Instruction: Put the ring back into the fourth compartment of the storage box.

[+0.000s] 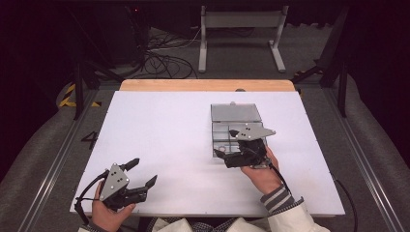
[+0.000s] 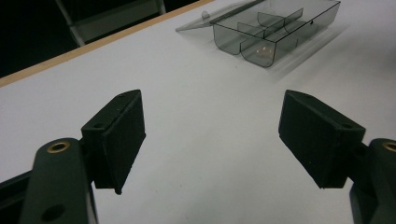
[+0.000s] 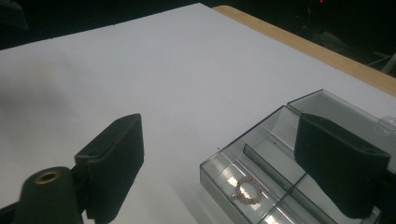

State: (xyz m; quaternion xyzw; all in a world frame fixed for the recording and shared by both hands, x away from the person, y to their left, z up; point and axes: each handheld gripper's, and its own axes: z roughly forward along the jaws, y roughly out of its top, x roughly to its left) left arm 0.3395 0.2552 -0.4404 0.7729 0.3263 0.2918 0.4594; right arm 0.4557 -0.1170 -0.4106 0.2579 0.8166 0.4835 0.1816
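- Across the middle of the high view we see the white desk, with a strip of bare wood along its far edge; beyond it a grey frame stands on the floor beside a tangle of cables.
- On the right half of the desk sits our smoky clear compartment box, its lid swung open and lying flat on the far side; dividers split the tray into several cells.
- Near the front left corner our left gripper hangs just above the bare desk, well apart from the box. Its fingers stand wide apart with nothing between them, and the box shows far ahead of them.
- Over the near end of the box our right gripper is held by a hand in a striped cuff. Its fingers are also spread wide and empty: one over the bare desk beside the box, the other above the tray.
- Down in the near corner cell lies a small beaded ring, pinkish gold, flat on the floor of the cell and touching neither finger.
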